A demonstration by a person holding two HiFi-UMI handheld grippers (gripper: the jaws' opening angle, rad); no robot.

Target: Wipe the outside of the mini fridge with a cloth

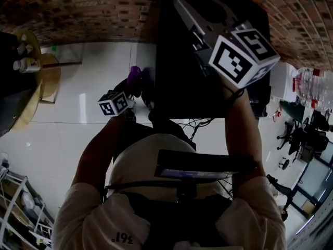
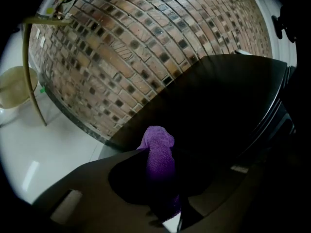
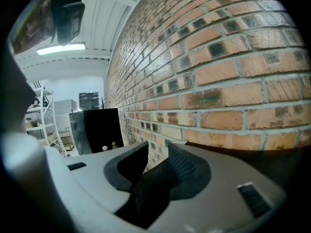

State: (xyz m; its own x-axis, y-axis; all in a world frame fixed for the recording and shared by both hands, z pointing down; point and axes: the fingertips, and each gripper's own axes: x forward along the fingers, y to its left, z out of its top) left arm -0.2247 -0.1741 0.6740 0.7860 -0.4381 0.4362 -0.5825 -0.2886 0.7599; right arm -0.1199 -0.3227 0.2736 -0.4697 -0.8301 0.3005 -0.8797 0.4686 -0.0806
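Cloth (image 2: 156, 142), purple, pinched in left hand-held gripper (image 2: 161, 166), beside black mini fridge (image 2: 218, 106). Right hand-held gripper (image 3: 160, 166) closed, empty, above fridge top. Risks dragging cloth free on fridge corner, given narrow bite.

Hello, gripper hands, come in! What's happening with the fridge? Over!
Left gripper shut on purple cloth. Right gripper shut, empty, over mini fridge. Cloth at fridge's side, contact unclear. Nothing seen in the way.
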